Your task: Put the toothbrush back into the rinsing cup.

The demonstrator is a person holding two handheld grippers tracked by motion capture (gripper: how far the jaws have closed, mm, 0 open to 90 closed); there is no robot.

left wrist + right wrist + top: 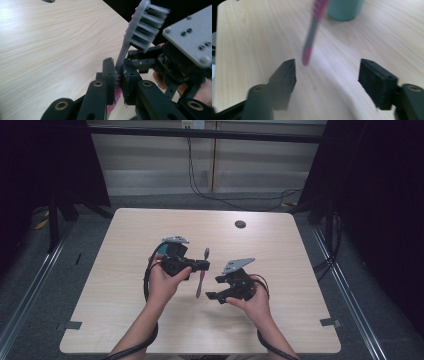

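A toothbrush (201,281) with a pink and grey handle hangs tilted above the table's middle, head up. My left gripper (204,266) is shut on its neck. In the left gripper view the two pads pinch the toothbrush (140,27) just below its grey bristles, at my left gripper (119,68). My right gripper (212,288) is just right of the handle's lower end, jaws wide apart and pointing at it. In the right gripper view the pink tail of the toothbrush (308,50) hangs ahead of my right gripper (327,72), near its left pad, touching neither pad.
A teal cup (344,8) stands on the table beyond the toothbrush in the right gripper view. The light wooden table (125,310) has a small dark round hole (240,224) near its far edge. Dark curtains flank both sides.
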